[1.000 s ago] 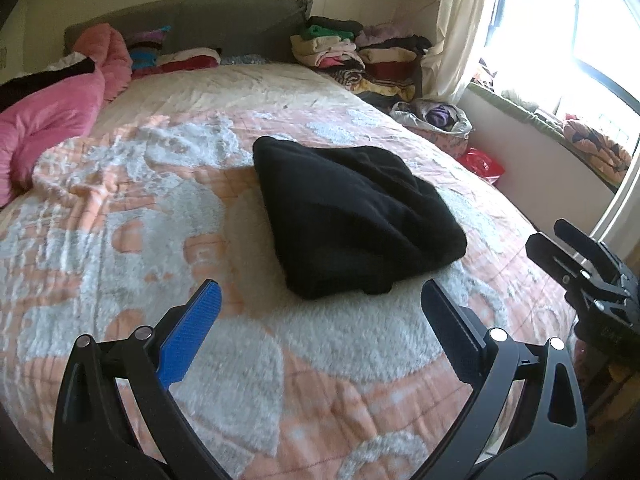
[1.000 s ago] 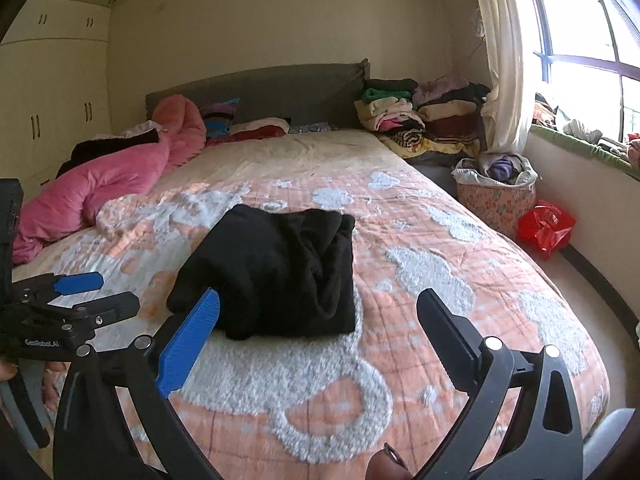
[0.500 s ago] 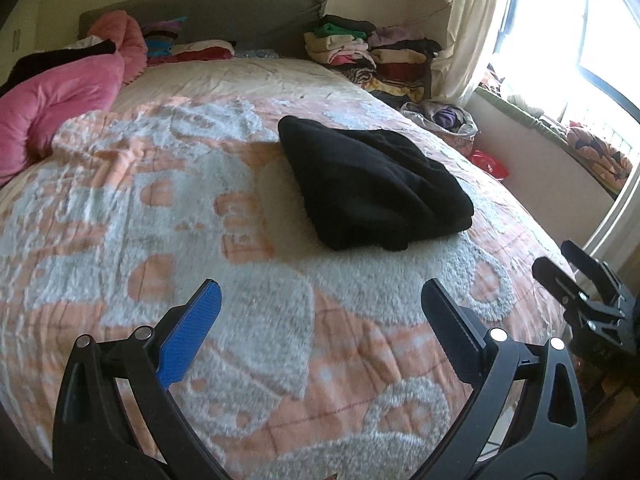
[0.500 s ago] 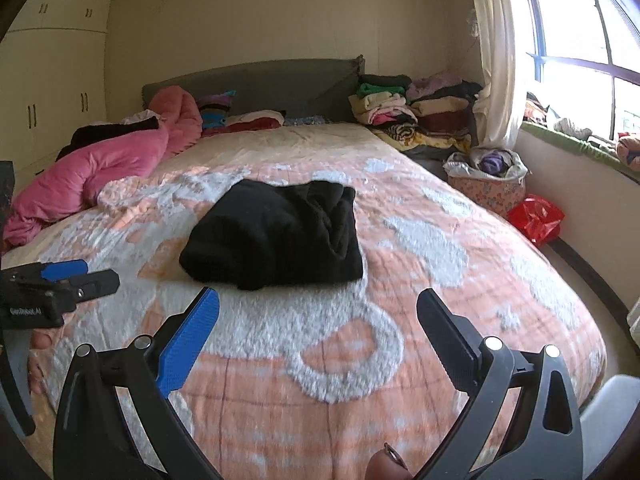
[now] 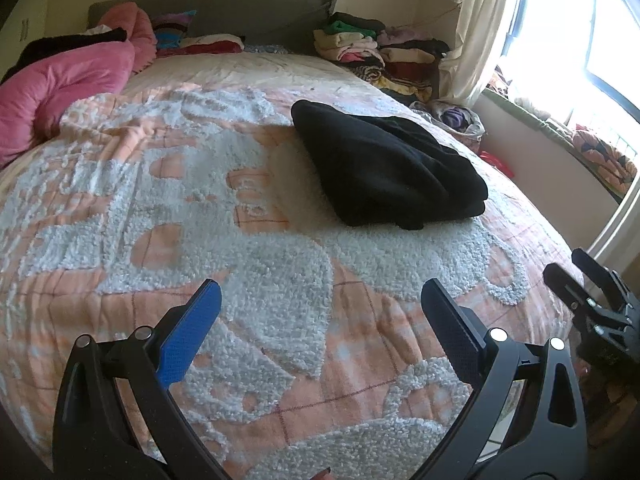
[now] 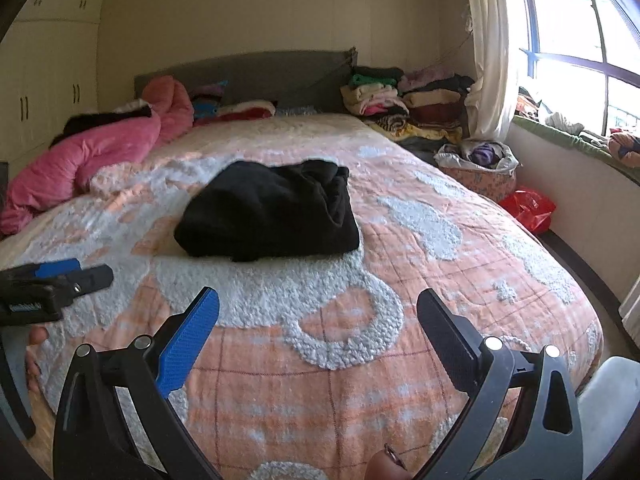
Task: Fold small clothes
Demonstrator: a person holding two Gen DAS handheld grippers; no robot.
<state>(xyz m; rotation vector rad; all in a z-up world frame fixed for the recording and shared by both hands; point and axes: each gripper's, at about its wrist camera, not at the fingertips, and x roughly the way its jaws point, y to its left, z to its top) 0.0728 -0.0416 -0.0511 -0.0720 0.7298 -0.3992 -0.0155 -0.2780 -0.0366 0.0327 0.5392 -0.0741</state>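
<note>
So, L wrist view: we see the black garment (image 5: 384,168) lying folded on the bed (image 5: 120,184), past mid-bed toward the right edge, well apart from us.
L claw: left gripper (image 5: 320,300) spread wide, nothing in it, held above the foot edge.
R claw seen from here: right gripper (image 5: 576,276) low at the bed's right foot corner; we can't tell its spread from this side.
R wrist view: garment (image 6: 268,210) sits mid-bed, bundle compact, layers bunched at its right end.
R claw: right gripper (image 6: 318,300) released, empty, above the foot edge.
L claw seen from here: left gripper (image 6: 86,276) off the left edge.
Step, we judge: fold looks done, both claws off the cloth.
Next, we reckon: tidy that bunched end, or fetch another piece.
</note>
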